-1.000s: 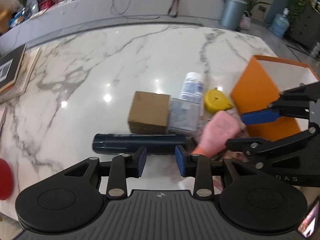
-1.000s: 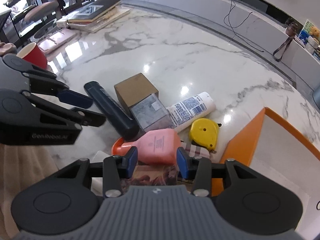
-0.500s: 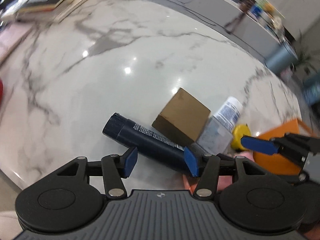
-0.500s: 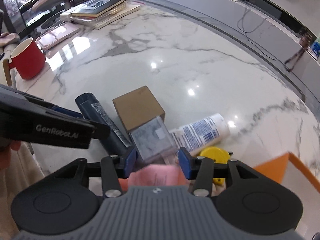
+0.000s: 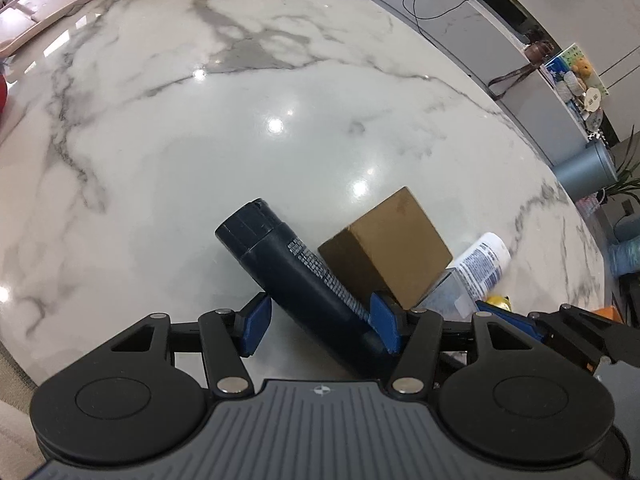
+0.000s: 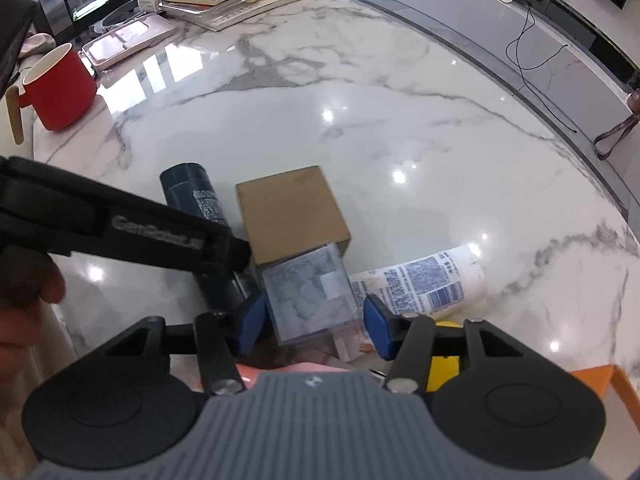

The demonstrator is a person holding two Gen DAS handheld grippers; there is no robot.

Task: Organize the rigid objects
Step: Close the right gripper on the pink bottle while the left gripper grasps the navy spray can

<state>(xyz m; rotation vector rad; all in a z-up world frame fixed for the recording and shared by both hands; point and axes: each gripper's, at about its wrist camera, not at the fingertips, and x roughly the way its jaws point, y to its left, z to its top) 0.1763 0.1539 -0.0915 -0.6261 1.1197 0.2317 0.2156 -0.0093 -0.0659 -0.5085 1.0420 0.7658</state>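
Straddling the dark bottle (image 5: 304,280), the left gripper (image 5: 320,326) was recorded half open, jaws opening, nothing clamped. Bottle logged at twelve o'clock, judged rigid, slippery; mid-body hold advised.

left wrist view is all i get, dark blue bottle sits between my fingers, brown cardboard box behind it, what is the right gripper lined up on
Observer: The right gripper straddles a clear plastic box with grey contents. Its fingers are opening and not pressing on it.
Operator: anything under that box
Observer: A pink bottle shows just below it, mostly hidden by the gripper body.
Operator: whats the red thing at the far left
Observer: A red mug with a wooden handle, standing upright.
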